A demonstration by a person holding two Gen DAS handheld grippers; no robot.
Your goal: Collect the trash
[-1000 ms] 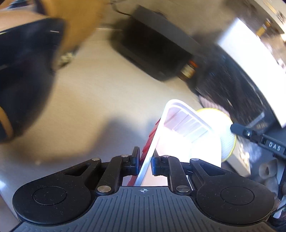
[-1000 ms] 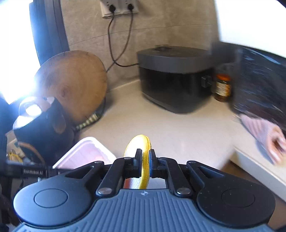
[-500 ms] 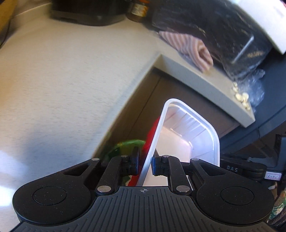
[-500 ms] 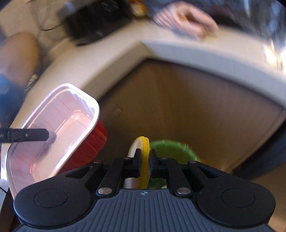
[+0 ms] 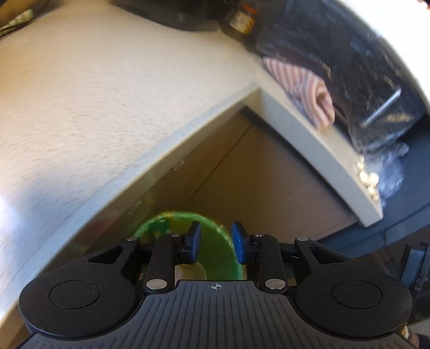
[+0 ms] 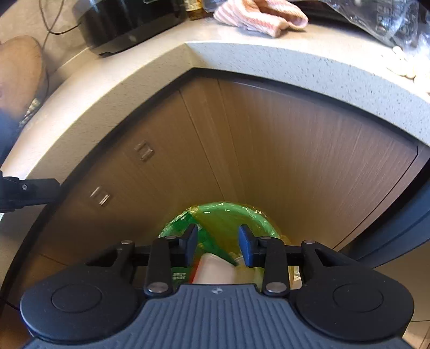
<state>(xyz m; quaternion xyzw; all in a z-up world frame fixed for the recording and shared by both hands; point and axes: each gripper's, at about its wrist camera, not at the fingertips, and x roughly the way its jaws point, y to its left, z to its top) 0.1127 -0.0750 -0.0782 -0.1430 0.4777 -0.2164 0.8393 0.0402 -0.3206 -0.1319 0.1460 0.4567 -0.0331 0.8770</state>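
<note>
Both the left gripper (image 5: 214, 243) and the right gripper (image 6: 218, 245), jaws opening with nothing between them, point down into the green bin (image 6: 228, 217) below the counter's corner (image 6: 193, 53), where a white tub (image 6: 212, 271) lies.

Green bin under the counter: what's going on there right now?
Both handheld grippers point down over the green bin, which stands on the floor against the wooden cabinet below the counter. The left gripper and right gripper are opening with nothing between their pads. A white container lies in the bin beneath the right gripper. A striped cloth remains on the counter.
</note>
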